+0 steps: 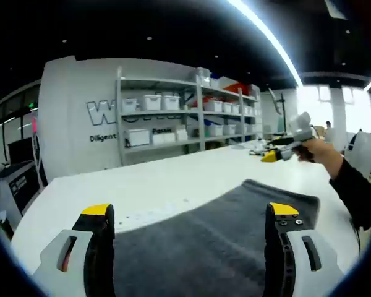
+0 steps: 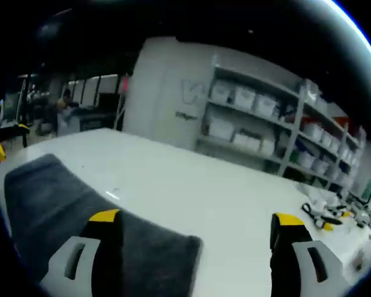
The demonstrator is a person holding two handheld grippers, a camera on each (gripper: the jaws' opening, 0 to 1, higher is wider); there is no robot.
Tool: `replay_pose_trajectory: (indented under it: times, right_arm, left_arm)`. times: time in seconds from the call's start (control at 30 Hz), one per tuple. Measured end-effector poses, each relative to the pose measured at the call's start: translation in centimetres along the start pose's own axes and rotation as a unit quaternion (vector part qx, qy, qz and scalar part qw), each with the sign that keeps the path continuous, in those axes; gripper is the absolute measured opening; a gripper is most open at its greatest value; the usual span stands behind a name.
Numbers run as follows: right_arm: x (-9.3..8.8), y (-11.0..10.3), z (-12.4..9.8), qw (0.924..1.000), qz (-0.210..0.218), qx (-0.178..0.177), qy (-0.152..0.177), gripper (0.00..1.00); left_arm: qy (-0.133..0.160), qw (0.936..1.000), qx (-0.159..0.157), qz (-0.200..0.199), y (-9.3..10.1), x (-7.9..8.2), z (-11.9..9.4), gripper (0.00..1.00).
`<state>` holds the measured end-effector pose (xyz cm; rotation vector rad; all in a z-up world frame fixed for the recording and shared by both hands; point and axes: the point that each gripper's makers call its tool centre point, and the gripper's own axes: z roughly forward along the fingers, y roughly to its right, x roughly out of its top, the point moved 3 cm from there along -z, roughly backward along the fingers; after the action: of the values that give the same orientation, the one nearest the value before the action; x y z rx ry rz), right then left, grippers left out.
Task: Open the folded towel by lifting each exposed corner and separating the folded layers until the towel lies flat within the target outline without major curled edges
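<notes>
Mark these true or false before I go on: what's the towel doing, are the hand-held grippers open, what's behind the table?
1. The towel is dark grey and lies on a white table. True.
2. The left hand-held gripper is shut on the towel. False: its jaws stand wide apart over the towel, holding nothing.
3. The right hand-held gripper is open. True.
4. In the left gripper view, the right hand-held gripper is pressed onto the towel. False: a hand holds it up above the table, beyond the towel's far edge.
5. Shelves with white bins stand behind the table. True.
6. The towel is red. False: dark grey.
</notes>
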<state>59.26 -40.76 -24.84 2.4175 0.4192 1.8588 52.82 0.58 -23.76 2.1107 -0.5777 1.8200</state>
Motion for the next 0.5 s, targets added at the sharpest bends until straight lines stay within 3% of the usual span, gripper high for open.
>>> replay_pose_trajectory:
  times: [0.07,0.17,0.27,0.5]
  right_arm:
    - [0.3,-0.3,-0.7,1.0000,0.003,-0.002,0.009,1.00]
    - [0.9,-0.6,-1.5,0.9996,-0.027,-0.003,0.001,1.00]
    - [1.5,-0.3,-3.2,0.9996,-0.014,-0.008,0.024,1.00]
    - [-0.9,0.3,-6.6,0.9993,-0.014,-0.029,0.022,1.00]
  left_arm:
    - [0.001,0.9999,0.013,-0.008,-2.4,0.4,-1.6,1.00]
    - [0.009,0.9994,0.031,-0.011,-5.3,0.9,-3.8,1.00]
    - [-0.005,0.9987,0.051,0.000,-8.4,0.4,-6.4,1.00]
    - [-0.015,0.9969,0.078,-0.007,-11.7,-1.3,-10.1,1.00]
